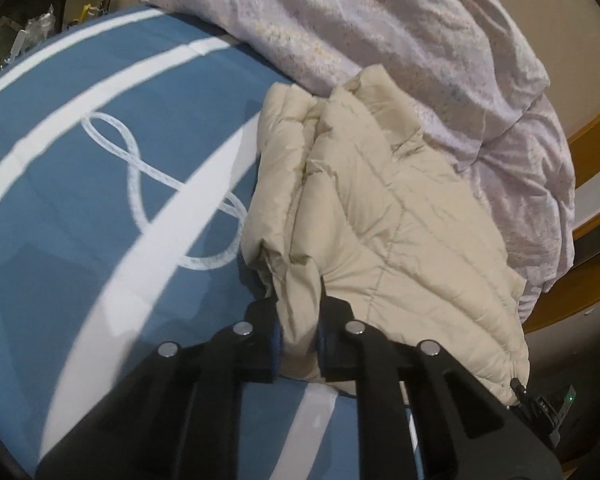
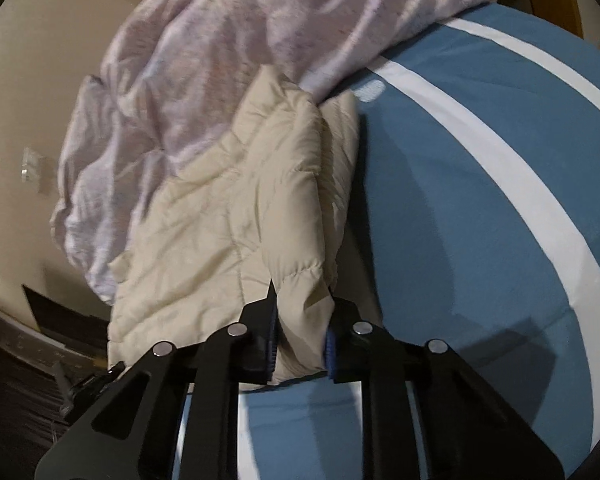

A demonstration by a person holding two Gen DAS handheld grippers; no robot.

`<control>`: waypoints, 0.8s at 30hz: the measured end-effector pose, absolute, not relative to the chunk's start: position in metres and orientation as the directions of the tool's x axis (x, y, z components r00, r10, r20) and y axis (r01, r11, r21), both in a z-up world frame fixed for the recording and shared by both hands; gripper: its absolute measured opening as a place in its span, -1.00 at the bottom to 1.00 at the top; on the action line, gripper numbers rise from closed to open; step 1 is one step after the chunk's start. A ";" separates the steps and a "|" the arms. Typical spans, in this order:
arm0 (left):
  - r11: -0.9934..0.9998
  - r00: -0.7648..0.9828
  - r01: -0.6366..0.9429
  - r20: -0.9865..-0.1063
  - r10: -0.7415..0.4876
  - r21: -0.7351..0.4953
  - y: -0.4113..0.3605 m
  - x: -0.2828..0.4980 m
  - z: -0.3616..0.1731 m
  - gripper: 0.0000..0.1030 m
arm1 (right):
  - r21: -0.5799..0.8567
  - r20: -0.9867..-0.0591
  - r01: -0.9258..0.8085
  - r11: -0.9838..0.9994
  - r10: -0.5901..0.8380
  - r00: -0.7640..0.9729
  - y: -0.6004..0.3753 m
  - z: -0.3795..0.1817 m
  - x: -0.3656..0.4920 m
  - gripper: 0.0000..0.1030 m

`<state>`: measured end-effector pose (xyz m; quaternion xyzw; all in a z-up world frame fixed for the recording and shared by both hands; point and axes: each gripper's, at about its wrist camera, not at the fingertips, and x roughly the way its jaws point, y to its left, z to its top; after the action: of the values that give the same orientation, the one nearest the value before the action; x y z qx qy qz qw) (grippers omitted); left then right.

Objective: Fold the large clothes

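A cream quilted puffer jacket [image 1: 380,208] lies folded over on a blue bed cover with white stripes [image 1: 80,184]. My left gripper [image 1: 298,316] is shut on the jacket's near edge, a thick fold of cream fabric pinched between its black fingers. In the right wrist view the same jacket [image 2: 228,208] stretches away to the left, and my right gripper [image 2: 300,320] is shut on another bunched fold of its near edge. The blue pads press into the fabric on both sides. The jacket's far part rests against a pale pink quilt.
A crumpled pale pink quilt [image 1: 400,40] is heaped behind the jacket along the bed's far side [image 2: 188,64]. A wooden bed frame [image 1: 592,120] and a beige wall [image 2: 28,80] border it. Blue striped cover [image 2: 480,200] spreads out beside the jacket.
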<state>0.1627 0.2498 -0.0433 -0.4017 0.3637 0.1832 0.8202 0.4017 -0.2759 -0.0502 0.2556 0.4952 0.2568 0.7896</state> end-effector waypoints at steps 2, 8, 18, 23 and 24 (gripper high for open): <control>0.610 0.682 -0.582 -0.731 0.006 -0.538 0.254 0.149 -0.036 -0.76 | 0.669 -0.633 -0.172 0.723 0.676 0.376 -0.276 -0.043 0.393 -0.67; 0.618 0.693 -0.565 -0.721 -0.005 -0.547 0.263 0.104 -0.029 -0.75 | 0.692 -0.604 -0.217 0.688 0.717 0.347 -0.277 -0.039 0.360 -0.68; 0.643 0.682 -0.562 -0.731 0.006 -0.520 0.262 0.057 -0.027 -0.72 | 0.678 -0.625 -0.240 0.695 0.717 0.310 -0.275 -0.044 0.315 -0.68; 0.656 0.679 -0.560 -0.734 0.012 -0.506 0.260 0.042 -0.030 -0.66 | 0.604 -0.684 -0.267 0.751 0.660 0.312 -0.274 -0.043 0.296 -0.68; 0.657 0.678 -0.561 -0.735 0.015 -0.504 0.260 0.040 -0.030 -0.63 | 0.589 -0.694 -0.271 0.762 0.648 0.314 -0.273 -0.043 0.294 -0.67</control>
<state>0.0400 0.2602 -0.0303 -0.3766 0.3626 0.1723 0.8349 0.2939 -0.2731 -0.0432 0.1855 0.5080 0.2911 0.7892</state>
